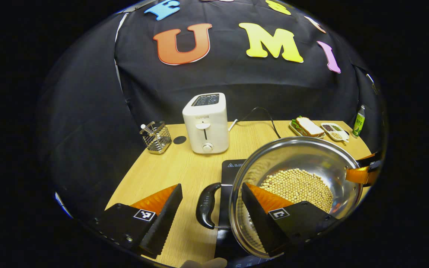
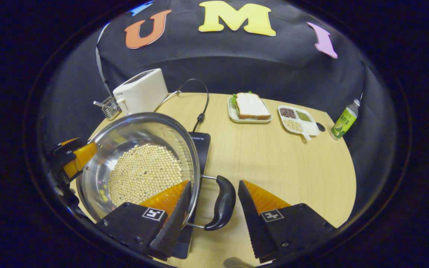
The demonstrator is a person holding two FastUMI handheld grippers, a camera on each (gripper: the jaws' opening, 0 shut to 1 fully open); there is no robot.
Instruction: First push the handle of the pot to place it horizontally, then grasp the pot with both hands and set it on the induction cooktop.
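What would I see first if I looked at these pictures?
First you'd spot the big shiny pot, full of little pale beans, sitting over the black induction cooktop near the front of the wooden table. The left gripper and the right gripper are each open around one of its black handles. Farther back stand a white toaster and a sandwich on a tray.

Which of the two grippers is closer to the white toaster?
Left. The toaster stands just ahead of the left gripper; the right gripper sits across the pot, farther off.
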